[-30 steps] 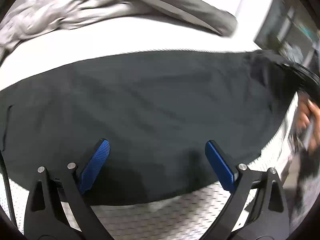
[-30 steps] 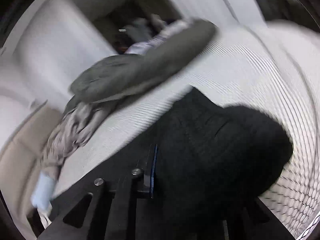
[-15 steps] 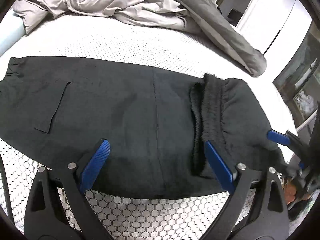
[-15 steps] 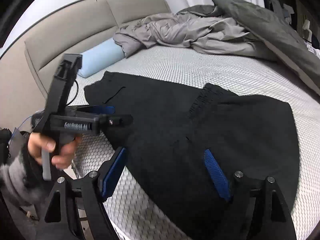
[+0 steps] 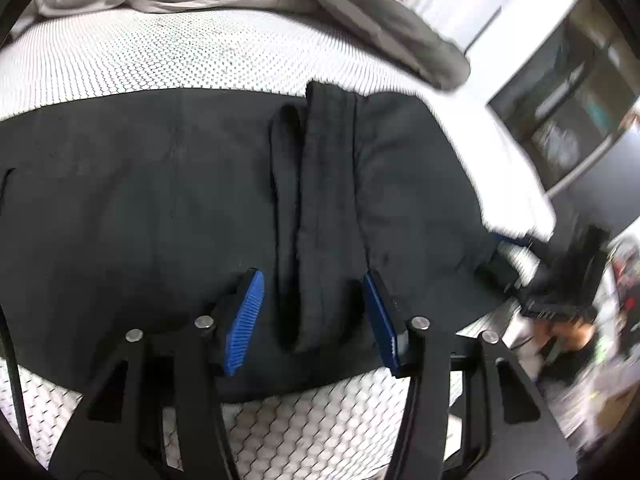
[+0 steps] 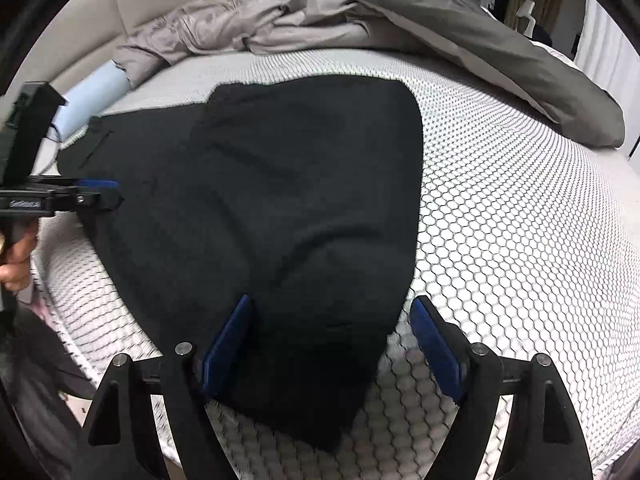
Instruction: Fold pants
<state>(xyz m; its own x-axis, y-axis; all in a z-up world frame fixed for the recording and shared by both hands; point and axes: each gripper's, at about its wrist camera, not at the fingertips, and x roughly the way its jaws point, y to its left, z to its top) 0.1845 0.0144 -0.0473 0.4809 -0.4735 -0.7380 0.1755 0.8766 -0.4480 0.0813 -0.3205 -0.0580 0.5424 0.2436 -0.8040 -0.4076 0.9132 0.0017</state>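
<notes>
Black pants (image 5: 160,200) lie folded on the white honeycomb mattress (image 5: 160,52), their leg end laid over the middle with the cuff band (image 5: 320,220) running up the view. My left gripper (image 5: 310,316) is open, its blue pads astride the near end of the cuff band. In the right wrist view the pants (image 6: 300,200) fill the middle. My right gripper (image 6: 332,340) is open, its pads either side of the near folded corner. The left gripper also shows at the left edge of the right wrist view (image 6: 100,194).
A rumpled grey duvet (image 6: 400,12) lies across the far side of the bed. A light blue pillow (image 6: 92,96) sits by the beige headboard (image 6: 80,32). The mattress edge (image 6: 80,300) runs close below the pants. Dark furniture (image 5: 580,92) stands at the right.
The right gripper carried the leg end over the pants, let go and opened, then drew back to the folded corner. The left gripper moved right to the cuff band and its jaws narrowed.
</notes>
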